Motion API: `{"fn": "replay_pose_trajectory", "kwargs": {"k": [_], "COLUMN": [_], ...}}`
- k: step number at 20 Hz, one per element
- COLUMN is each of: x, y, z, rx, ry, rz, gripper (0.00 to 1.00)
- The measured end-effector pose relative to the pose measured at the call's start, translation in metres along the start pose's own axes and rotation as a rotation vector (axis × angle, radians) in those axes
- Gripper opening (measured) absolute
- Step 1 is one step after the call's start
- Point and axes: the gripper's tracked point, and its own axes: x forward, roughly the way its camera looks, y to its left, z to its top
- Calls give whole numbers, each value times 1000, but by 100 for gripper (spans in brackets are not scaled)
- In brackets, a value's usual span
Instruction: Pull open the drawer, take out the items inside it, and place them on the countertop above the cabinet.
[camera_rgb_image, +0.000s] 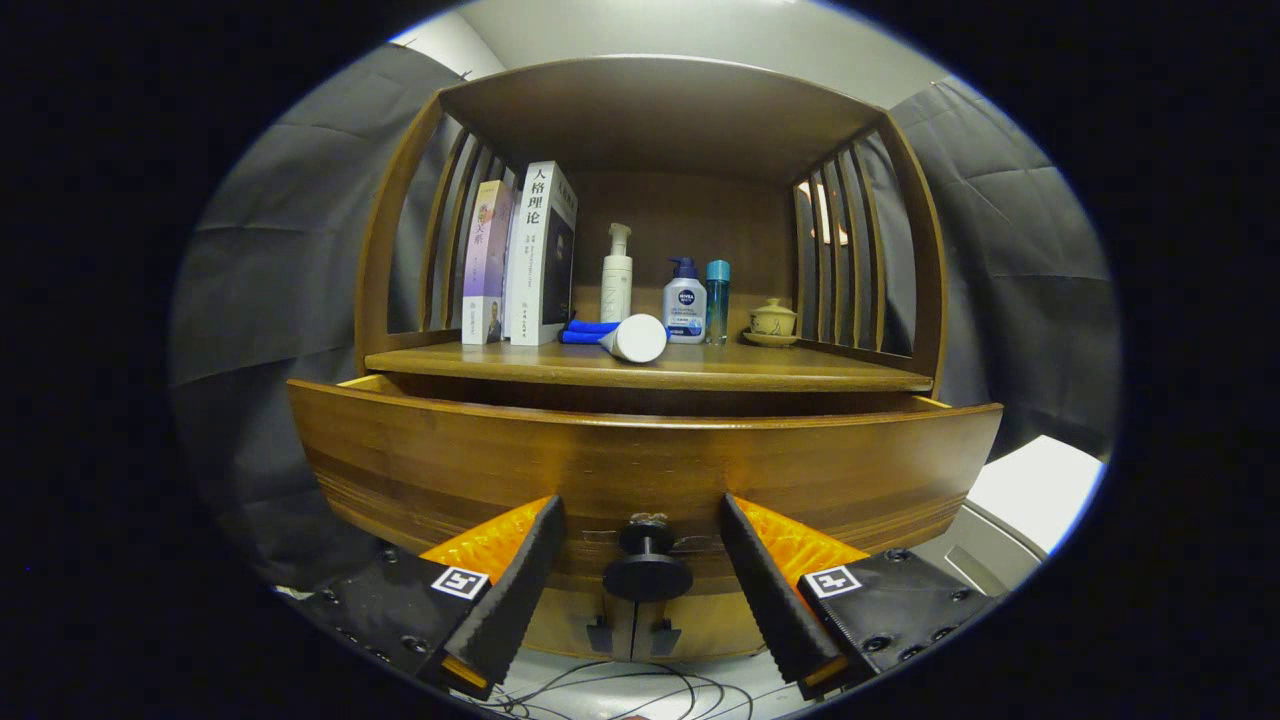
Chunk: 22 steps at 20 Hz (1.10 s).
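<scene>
The wooden drawer (640, 465) of the cabinet stands pulled out toward me, its curved front panel just ahead of the fingers. Its dark round knob (647, 570) sits between the two fingers, with a gap on each side. My gripper (642, 520) is open and touches nothing. The drawer's inside is hidden behind its front panel. Above it, the countertop (780, 372) carries a white-capped blue tube (620, 337) lying on its side near the front.
On the countertop stand two books (525, 260), a white pump bottle (617, 275), a blue-capped bottle (685, 300), a slim teal bottle (717, 300) and a small lidded cup on a saucer (772, 320). Slatted side walls and a wooden top enclose the shelf. Cables (620, 690) lie on the floor below.
</scene>
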Motion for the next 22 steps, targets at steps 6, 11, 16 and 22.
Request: {"fn": "replay_pose_trajectory", "kwargs": {"k": [6, 11, 16, 22], "x": [40, 59, 80, 85], "y": [8, 11, 11, 15], "z": [6, 8, 13, 17], "rx": [3, 7, 0, 2], "ry": [-5, -11, -7, -17], "rz": [-7, -6, -8, 3], "gripper": [98, 98, 98, 98]}}
